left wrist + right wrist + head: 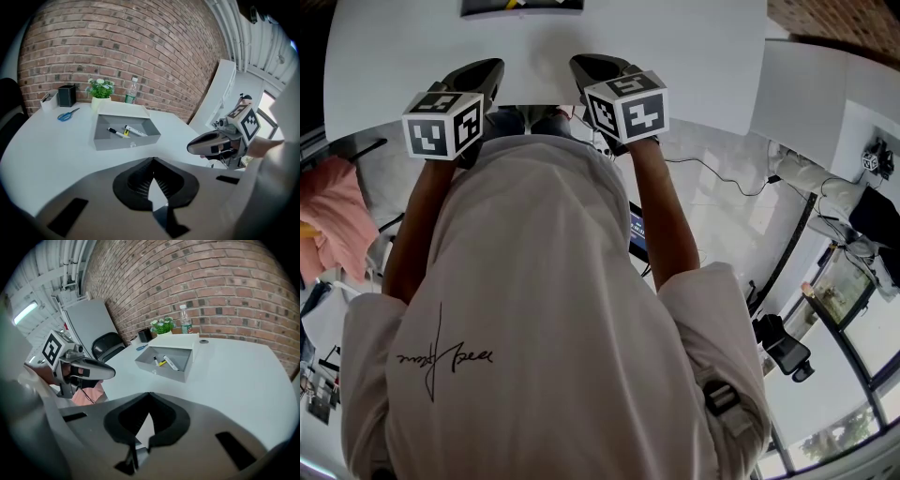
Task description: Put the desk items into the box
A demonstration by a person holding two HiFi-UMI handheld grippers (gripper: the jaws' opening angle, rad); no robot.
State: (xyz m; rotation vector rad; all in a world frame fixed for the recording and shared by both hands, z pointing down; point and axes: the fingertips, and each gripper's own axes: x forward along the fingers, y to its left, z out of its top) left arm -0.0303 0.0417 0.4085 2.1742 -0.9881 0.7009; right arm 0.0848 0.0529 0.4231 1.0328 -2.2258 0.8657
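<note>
An open grey box (pixel 126 142) stands on the white table (pixel 47 150), well ahead of both grippers. Inside it lie a black-capped marker (pixel 114 131), a yellow item (pixel 126 134) and a white marker (pixel 136 131). Blue scissors (pixel 68 114) lie on the table left of the box. My left gripper (pixel 152 180) is shut and holds nothing. My right gripper (pixel 147 420) is likewise shut and holds nothing. In the head view the left gripper (pixel 490 67) and the right gripper (pixel 583 66) sit side by side at the table's near edge, with the box (pixel 520 7) at the far side.
Along the brick wall behind the box stand a black pen holder (pixel 67 95), a white holder (pixel 48 101), a potted plant (pixel 100 91) and a water bottle (pixel 131 91). A black chair (pixel 108 345) is at the table's left end. A small dark round thing (pixel 203 341) lies beside the box.
</note>
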